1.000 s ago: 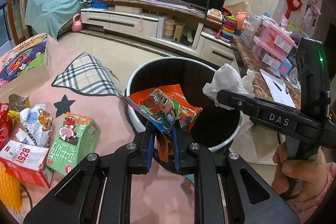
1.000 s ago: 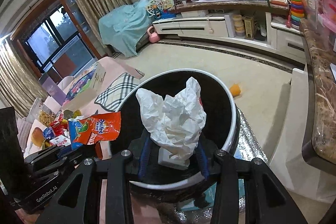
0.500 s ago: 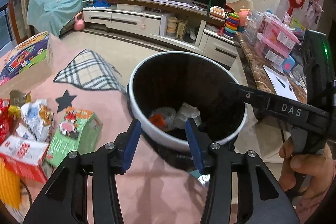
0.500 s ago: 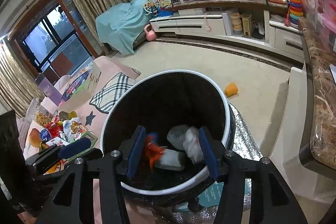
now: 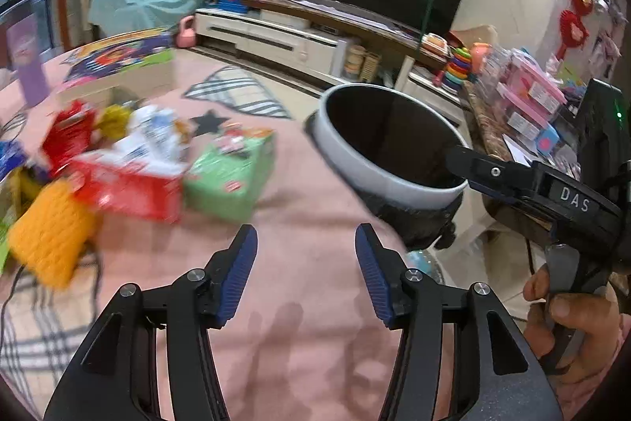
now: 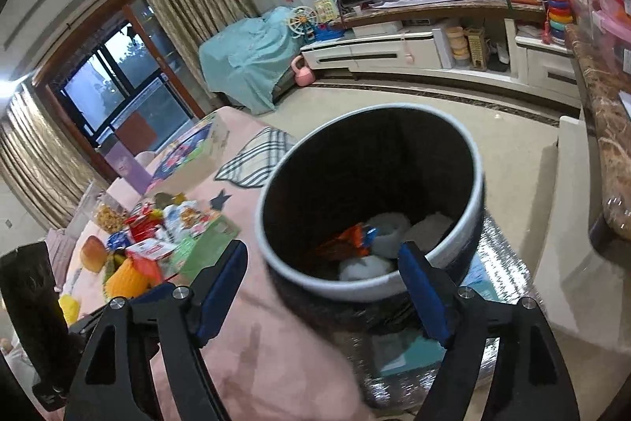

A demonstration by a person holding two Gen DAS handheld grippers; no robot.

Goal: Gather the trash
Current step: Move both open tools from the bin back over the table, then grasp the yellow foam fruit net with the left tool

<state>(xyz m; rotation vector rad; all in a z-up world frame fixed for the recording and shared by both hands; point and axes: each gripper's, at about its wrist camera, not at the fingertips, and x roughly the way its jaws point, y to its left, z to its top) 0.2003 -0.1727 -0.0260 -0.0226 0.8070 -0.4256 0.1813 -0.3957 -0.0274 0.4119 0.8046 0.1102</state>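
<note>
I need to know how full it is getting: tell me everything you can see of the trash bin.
The trash bin is a round, open-topped drum with a pale rim and a dark, shiny inside, with a crinkled dark bag around its outside. It stands upright beside the pink-covered table, on a silvery mat. It is far from full: only the bottom holds an orange wrapper and some white crumpled paper. Nothing grips it.

The pile of packets (image 5: 130, 160) is a blur. The bin (image 5: 388, 184) hides its bottom in the left view.
</note>
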